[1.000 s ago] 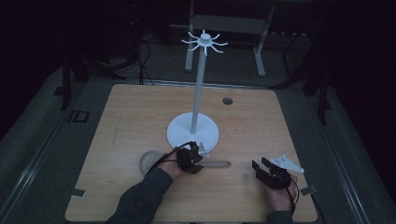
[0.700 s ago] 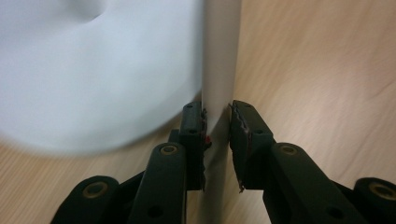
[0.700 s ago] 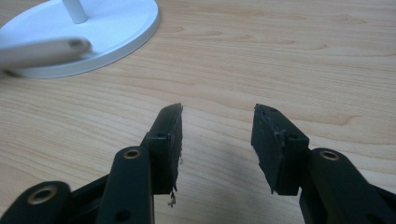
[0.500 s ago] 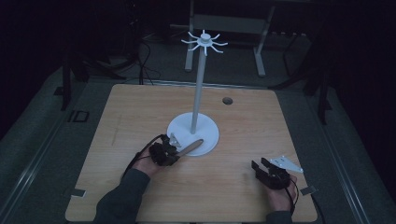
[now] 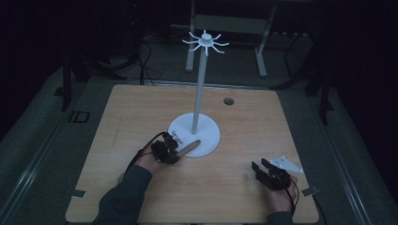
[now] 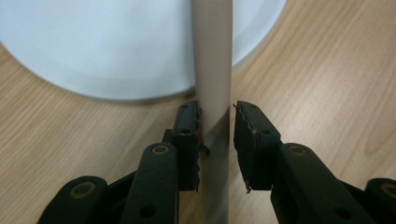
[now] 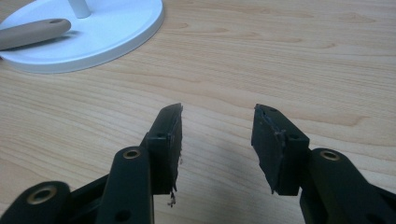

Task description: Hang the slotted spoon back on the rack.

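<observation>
A white stand with a round base, a tall pole and a ring of hooks on top rises at the table's middle. My left gripper is shut on a beige utensil handle whose free end lies over the base's front rim. In the left gripper view the handle runs up between the jaws of the left gripper onto the base. The utensil's head is hidden. My right gripper stands open at the front right, holding nothing. Seen in the right gripper view, the right gripper hovers over bare wood, the handle's holed end far left.
The wooden table has a small round hole near its back right. Dark floor surrounds it, with a metal frame behind. A person's sleeve comes in at the front left.
My left gripper has carried the handle from the table in front of the base to the left, and the handle's free end now rests over the base rim. The right gripper stayed put.
</observation>
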The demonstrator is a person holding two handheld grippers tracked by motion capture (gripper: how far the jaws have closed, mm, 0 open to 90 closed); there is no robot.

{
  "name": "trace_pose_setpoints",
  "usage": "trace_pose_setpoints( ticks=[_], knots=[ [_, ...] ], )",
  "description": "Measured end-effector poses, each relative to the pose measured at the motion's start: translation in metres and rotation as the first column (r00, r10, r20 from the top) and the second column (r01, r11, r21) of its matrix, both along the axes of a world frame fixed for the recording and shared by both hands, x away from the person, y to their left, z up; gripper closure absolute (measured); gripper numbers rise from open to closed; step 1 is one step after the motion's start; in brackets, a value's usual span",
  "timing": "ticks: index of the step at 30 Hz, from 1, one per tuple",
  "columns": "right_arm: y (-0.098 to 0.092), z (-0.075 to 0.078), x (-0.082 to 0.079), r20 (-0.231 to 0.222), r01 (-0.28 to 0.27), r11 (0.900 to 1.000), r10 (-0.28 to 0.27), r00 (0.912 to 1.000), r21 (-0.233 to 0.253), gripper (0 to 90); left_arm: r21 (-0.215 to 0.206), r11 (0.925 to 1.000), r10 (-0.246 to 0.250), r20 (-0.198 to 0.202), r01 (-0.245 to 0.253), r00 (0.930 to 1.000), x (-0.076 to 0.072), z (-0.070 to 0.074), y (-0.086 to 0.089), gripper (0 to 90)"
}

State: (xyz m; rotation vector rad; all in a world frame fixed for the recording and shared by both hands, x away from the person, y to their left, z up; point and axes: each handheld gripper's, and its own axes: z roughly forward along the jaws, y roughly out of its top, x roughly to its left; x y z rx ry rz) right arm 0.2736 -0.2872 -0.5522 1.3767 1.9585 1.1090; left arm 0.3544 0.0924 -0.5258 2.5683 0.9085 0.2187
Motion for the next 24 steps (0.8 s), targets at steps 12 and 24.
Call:
trace_pose_setpoints(
  ticks=[12,24],
  knots=[
    [0.002,0.0,0.0,-0.006,-0.008,1.0,0.008,0.9999,-0.013,52.2,0.044,0.9985,0.037,-0.077,-0.033,0.9964,0.015,-0.009,-0.011,69.3],
    [0.001,-0.001,0.0,-0.005,-0.005,1.0,0.005,1.0,-0.013,51.8,0.038,0.9977,0.058,-0.035,-0.056,0.9977,0.01,-0.002,-0.009,72.2]
  ],
)
